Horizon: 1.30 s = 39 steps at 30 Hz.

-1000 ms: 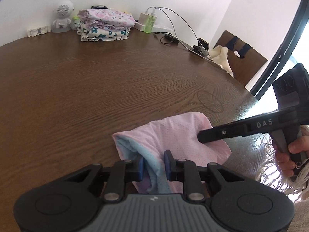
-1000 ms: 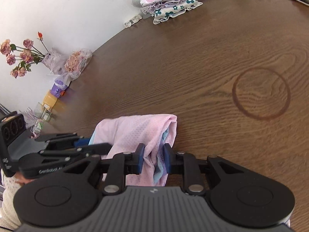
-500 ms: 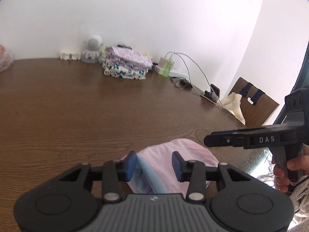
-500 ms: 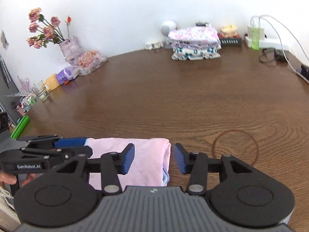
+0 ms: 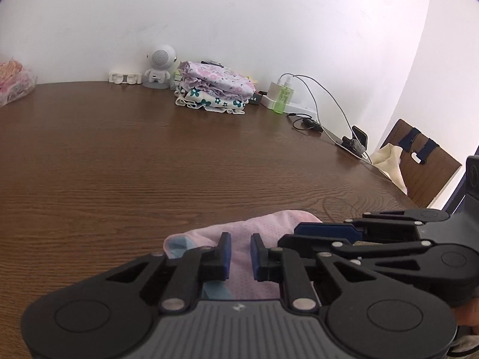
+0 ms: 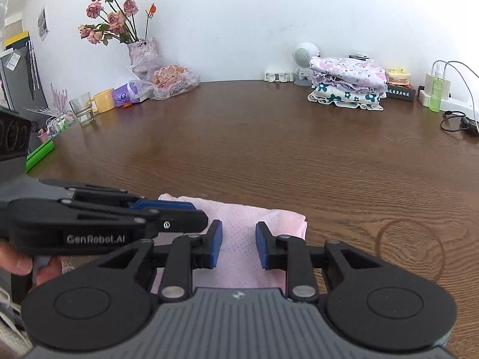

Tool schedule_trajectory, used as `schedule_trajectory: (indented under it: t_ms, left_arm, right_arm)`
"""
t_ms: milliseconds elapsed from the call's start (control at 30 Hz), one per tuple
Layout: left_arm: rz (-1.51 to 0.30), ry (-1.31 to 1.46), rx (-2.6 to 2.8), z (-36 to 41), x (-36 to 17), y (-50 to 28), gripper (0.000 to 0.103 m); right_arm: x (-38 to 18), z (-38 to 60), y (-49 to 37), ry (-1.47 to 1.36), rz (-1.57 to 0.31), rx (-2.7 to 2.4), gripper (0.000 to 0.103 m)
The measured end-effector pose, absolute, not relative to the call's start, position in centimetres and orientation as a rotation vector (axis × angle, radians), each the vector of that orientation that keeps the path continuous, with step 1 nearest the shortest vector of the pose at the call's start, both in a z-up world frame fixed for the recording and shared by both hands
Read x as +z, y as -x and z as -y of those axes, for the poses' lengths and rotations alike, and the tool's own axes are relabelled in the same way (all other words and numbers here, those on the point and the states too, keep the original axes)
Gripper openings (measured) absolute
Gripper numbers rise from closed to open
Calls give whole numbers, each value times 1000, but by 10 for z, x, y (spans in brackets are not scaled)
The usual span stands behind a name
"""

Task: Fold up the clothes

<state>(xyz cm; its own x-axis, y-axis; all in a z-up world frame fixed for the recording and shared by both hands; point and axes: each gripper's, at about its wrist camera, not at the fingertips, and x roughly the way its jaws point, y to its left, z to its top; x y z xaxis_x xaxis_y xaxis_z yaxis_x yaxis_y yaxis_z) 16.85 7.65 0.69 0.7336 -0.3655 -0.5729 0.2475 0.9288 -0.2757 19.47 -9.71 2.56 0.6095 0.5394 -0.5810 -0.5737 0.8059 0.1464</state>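
Note:
A pink garment [image 5: 269, 224] with a light blue layer showing at its left edge lies folded flat on the brown wooden table [image 5: 149, 164], near the front edge. My left gripper [image 5: 239, 254] hovers over it, its jaws a narrow gap apart with nothing pinched. In the right wrist view the same garment [image 6: 254, 218] shows under my right gripper [image 6: 238, 246], which is open and holds nothing. The two grippers sit side by side: the right gripper [image 5: 290, 234] juts in from the right, the left gripper [image 6: 199, 214] from the left.
A stack of folded floral clothes [image 6: 347, 83] sits at the table's far edge beside a small white robot speaker [image 6: 304, 56]. Chargers and cables [image 5: 281, 95] run along the back right. A vase of flowers [image 6: 140, 53], bags, a glass [image 6: 82, 107] and a mug stand at the far left. A chair [image 5: 428, 167] is off the right side.
One second ago both grippers were shut on the pink garment. They let go, lifted and tilted up, and their jaws have since narrowed again. The garment stays flat on the table.

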Motion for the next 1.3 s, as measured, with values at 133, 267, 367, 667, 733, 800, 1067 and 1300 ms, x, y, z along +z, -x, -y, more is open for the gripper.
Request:
schedule_trajectory:
  t_ms: [133, 267, 367, 667, 733, 800, 1067, 1300]
  left_arm:
    - [-677, 193, -332, -80, 8, -167, 10]
    - [-677, 155, -330, -75, 9, -154, 17]
    - [-676, 126, -329, -71, 10, -143, 18]
    - [-672, 46, -319, -59, 12, -120, 17]
    - [-669, 36, -310, -57, 11, -121, 17]
    - [-665, 25, -302, -55, 10, -122, 17]
    - [-548, 118, -264, -66, 27, -101, 70]
    - [-516, 213, -186, -76, 26, -84, 103]
  right_arm:
    - [23, 106, -189, 87, -663, 657, 24]
    - [24, 123, -188, 46, -704, 683, 25]
    - [35, 133, -178, 18, -683, 738, 25]
    - [20, 122, -168, 107, -709, 731, 25]
    - [18, 119, -167, 114, -701, 723, 25]
    - [17, 119, -167, 104, -697, 716, 25]
    - [29, 132, -158, 46, -646, 648, 77]
    - [27, 157, -158, -136, -664, 628, 103]
